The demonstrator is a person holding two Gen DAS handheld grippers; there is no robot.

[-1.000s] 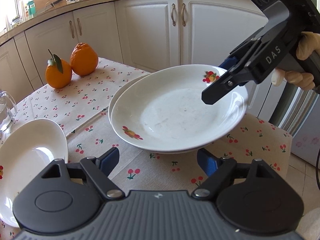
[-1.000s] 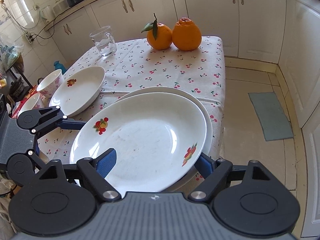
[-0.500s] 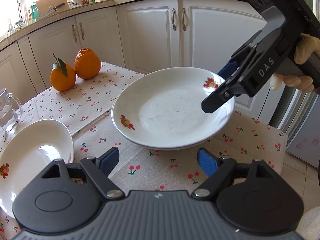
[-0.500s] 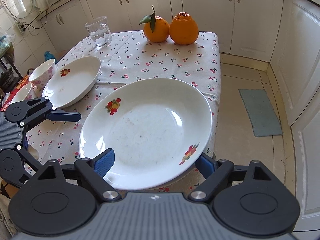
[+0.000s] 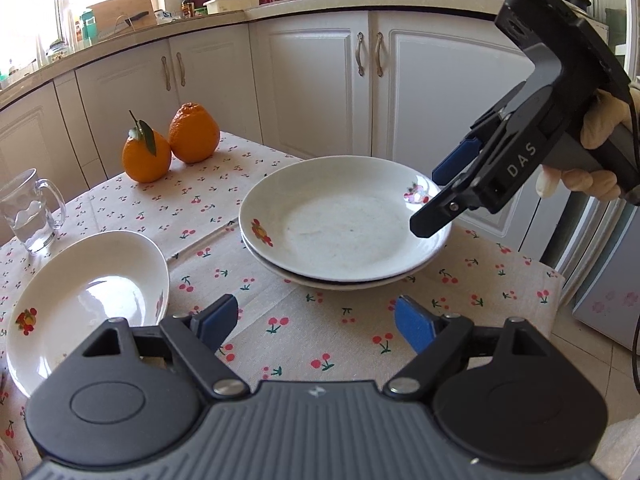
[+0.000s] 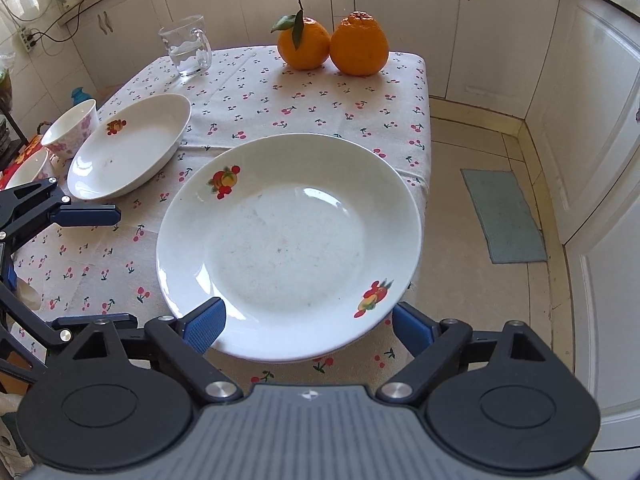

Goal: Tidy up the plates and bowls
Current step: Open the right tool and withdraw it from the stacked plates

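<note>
Left wrist view: top plate [image 5: 340,220] stacked on lower plate [image 5: 340,282], only its rim seen, left gripper [image 5: 316,318] spread, nothing between, oval bowl [image 5: 80,300] partly hidden; right wrist view: right gripper [image 6: 308,320] jaws just opened wide, pads clear of plate rim, small bowl [image 6: 72,128] cut off.

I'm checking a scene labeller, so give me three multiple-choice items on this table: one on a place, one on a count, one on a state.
1. Where is the glass mug?
A. Far end of the table, beside the oranges
B. On the floor mat
C. Inside a plate

2. How many oranges?
A. One
B. Two
C. Four

3. The top plate of the stack is
A. Lying on another plate
B. Broken
C. Upside down

Key: 1 A, it stands on the cloth near the far edge; 2 B, two side by side; 3 A, a second rim shows beneath.
</note>
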